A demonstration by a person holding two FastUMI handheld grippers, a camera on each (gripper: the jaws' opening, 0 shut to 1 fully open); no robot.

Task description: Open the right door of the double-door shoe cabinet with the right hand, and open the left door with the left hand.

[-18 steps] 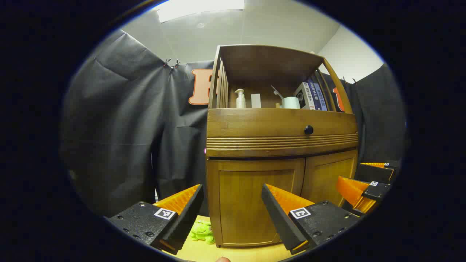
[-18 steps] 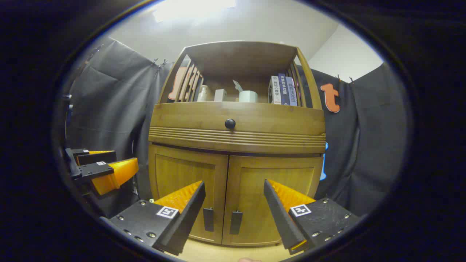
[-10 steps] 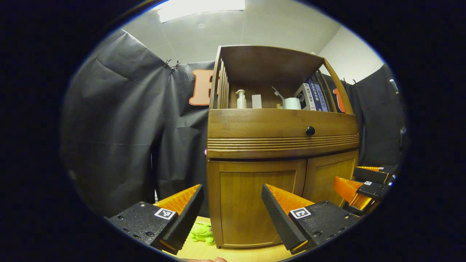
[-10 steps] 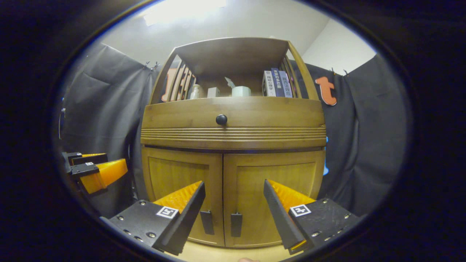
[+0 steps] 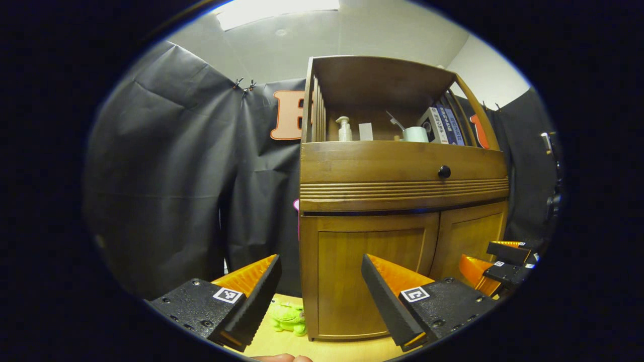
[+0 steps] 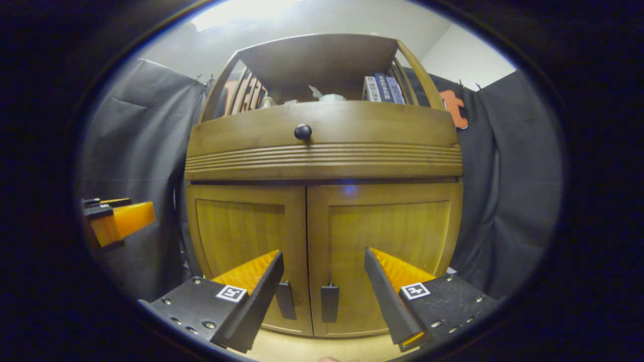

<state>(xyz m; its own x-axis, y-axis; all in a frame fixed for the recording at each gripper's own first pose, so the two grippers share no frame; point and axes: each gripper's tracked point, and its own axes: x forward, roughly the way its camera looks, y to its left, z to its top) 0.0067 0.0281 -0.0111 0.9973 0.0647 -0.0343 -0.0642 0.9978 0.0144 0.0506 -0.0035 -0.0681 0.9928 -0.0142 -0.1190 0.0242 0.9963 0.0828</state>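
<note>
A wooden shoe cabinet stands before me with both lower doors closed. In the right gripper view the right door and left door meet at the middle, each with a dark handle: right handle, left handle. My right gripper is open, its fingers straddling the handles just short of them. In the left gripper view the left door faces me and my left gripper is open, off the cabinet's left corner. The right gripper shows at the far right there; the left gripper at the far left in the right gripper view.
The drawer front above the doors carries a black knob. The open shelf holds a pump bottle, a white cup and books. A green plush toy lies on the wooden floor by the cabinet's left corner. Black cloth hangs behind.
The right gripper has moved closer to the doors and lower, so the handles now sit between its fingers. The left gripper has drifted slightly left. Both doors stay closed.
</note>
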